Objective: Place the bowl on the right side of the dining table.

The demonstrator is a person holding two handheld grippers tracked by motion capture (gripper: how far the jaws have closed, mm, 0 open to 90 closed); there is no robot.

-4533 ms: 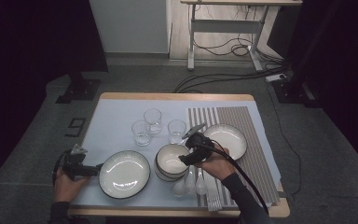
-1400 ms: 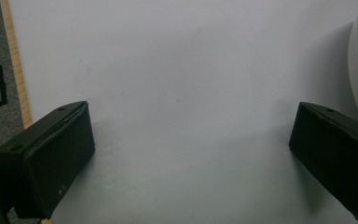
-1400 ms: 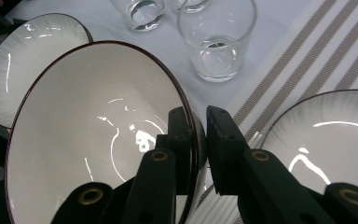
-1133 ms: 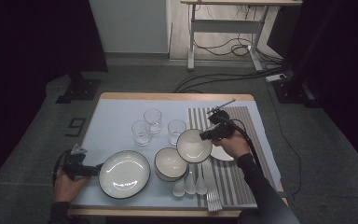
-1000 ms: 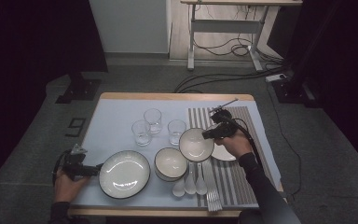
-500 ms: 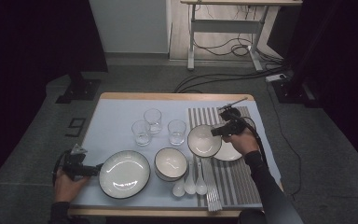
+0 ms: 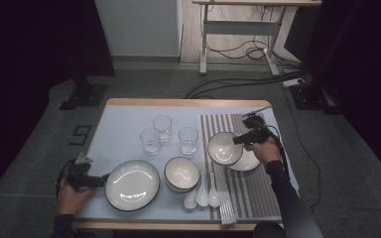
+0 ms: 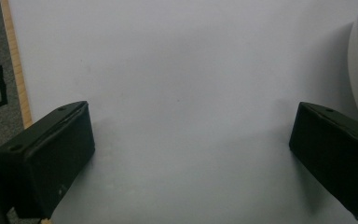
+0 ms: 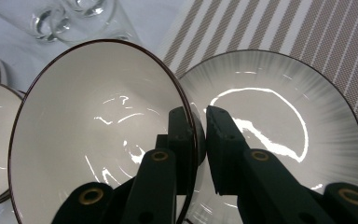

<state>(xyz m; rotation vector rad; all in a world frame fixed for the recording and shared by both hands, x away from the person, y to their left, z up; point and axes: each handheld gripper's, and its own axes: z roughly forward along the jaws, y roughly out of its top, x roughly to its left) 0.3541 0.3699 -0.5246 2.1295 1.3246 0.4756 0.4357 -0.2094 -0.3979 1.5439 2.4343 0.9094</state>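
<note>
Bowl: the carried bowl [image 7: 224, 148] hangs tilted over the near-left edge of the small plate [image 7: 248, 159] on the striped mat [image 7: 258, 188]; in the right gripper view the bowl [image 9: 98, 130] overlaps the plate [image 9: 279, 135], whether touching I cannot tell.
Grip: the right gripper [image 7: 243, 139] is clenched on the bowl's rim, one jaw inside and one outside [image 9: 196, 135].
Direction: the bowl lies to the left of the right gripper, the plate just below and beside them; the move ahead looks like a short drop onto the plate's middle, so the bowl must shift a little rightward and level out.
Nearer hand: the right hand [image 7: 260, 151] is at the plate; the left gripper [image 7: 92, 181] is well apart, at the large plate [image 7: 132, 184] near the counter [image 7: 129, 116] edge.
Left gripper state: released, jaws wide over bare surface [image 8: 186, 154].
Around: second bowl [image 7: 181, 174], three glasses [image 7: 162, 128], spoons [image 7: 202, 196].
Writing: no brand, label or readable text.
</note>
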